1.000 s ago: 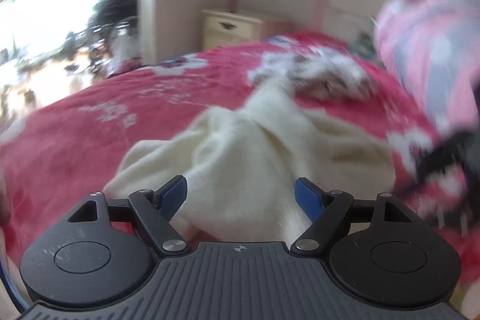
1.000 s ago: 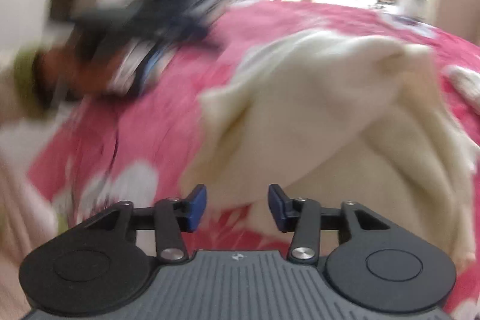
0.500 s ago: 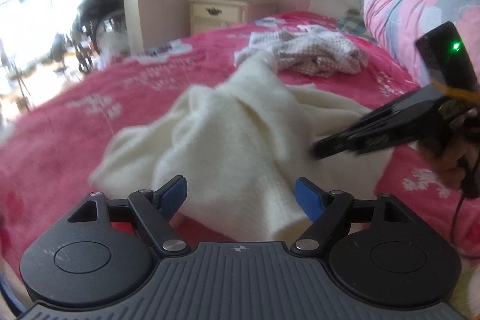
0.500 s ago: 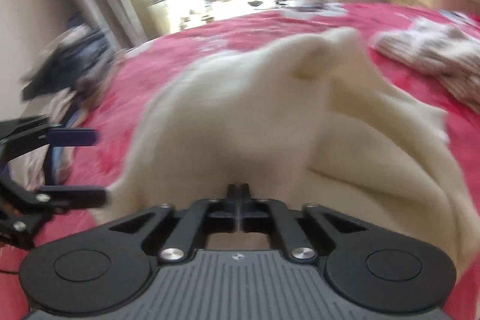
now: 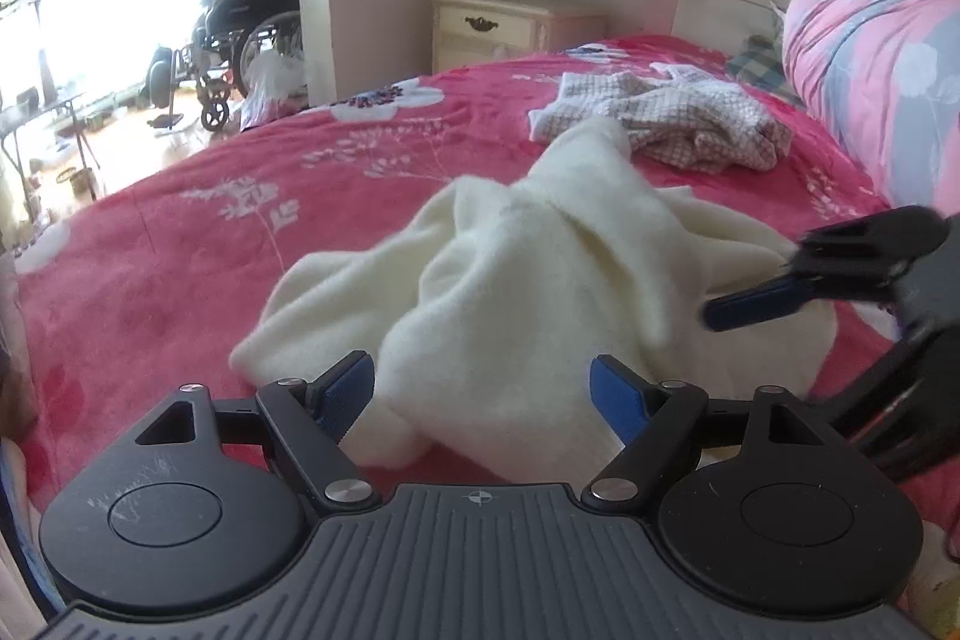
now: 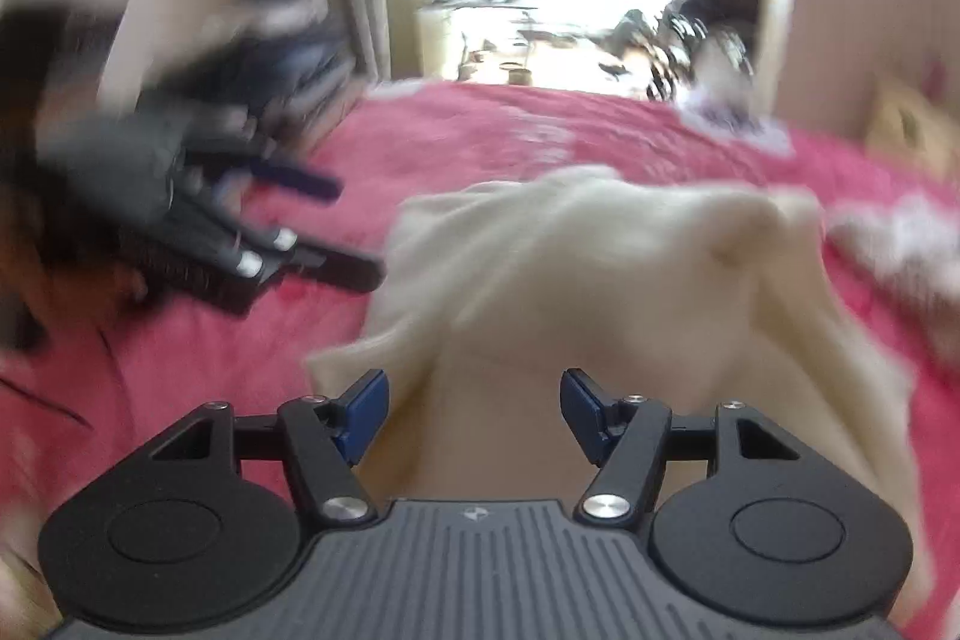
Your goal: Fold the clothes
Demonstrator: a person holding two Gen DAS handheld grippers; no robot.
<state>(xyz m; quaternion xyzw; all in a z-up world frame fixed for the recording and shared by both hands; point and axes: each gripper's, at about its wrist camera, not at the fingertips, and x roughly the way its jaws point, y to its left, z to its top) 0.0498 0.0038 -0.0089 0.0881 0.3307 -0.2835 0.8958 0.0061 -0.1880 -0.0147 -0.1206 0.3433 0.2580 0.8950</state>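
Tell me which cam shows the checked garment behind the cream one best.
Left wrist. There the checked garment is sharp: a crumpled heap on the red bedspread, just beyond the cream garment. The right wrist view is motion-blurred and shows only a pale smear at its right edge, pattern unreadable.

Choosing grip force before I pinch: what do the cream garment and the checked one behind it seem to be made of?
The cream garment looks like thick, soft fleece or brushed knit: matte, fuzzy surface, rounded bulky folds. The checked garment looks like a thinner textured fabric, perhaps waffle weave: small grid pattern, flatter, sharper creases. Neither can be confirmed by look alone. The left gripper and right gripper are both open.
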